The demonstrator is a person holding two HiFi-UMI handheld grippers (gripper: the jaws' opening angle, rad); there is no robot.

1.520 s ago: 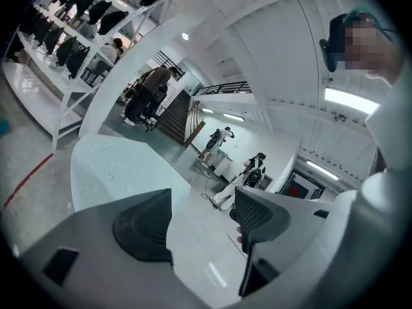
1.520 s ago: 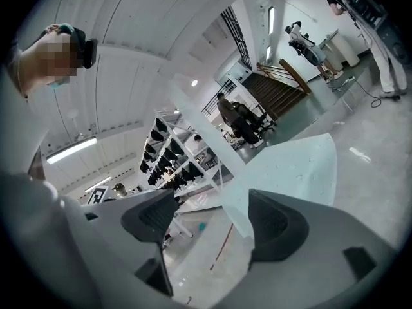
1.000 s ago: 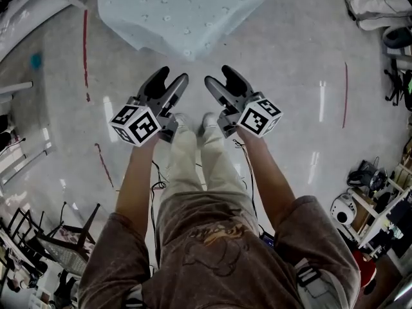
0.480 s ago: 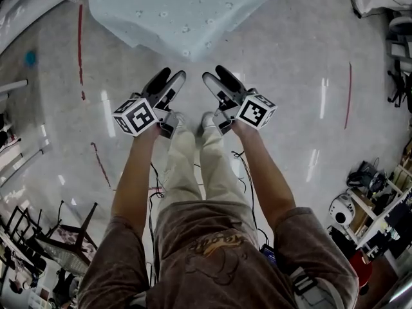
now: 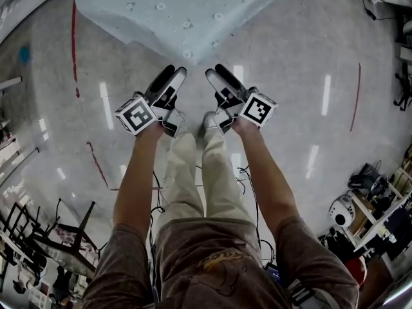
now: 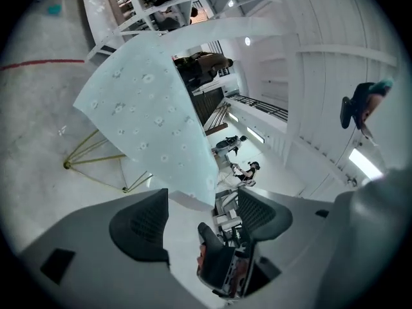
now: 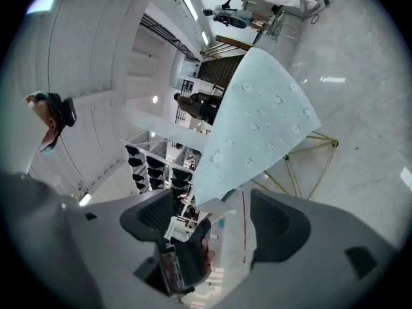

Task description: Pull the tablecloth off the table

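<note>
The left claw (image 5: 172,77) was opening, its jaws wide with nothing between them; the right claw (image 5: 219,76) was also spread and empty. Both hung side by side above the person's shoes (image 5: 209,120). Just ahead, across a strip of glossy floor (image 5: 290,76), the pale blue spotted tablecloth (image 5: 180,8) draped the table, one corner pointing at the claws, thin yellow legs (image 6: 95,160) beneath. A red floor line (image 5: 73,37) ran to the left.

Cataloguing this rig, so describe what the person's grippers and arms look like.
The left gripper and right gripper are grey and black, with rounded jaws lined by dark textured pads; the left's jaws are opening with nothing between. Each carries a white cube with black square markers. Short brown sleeves leave the arms bare; thin dark cables hang nearby.
</note>
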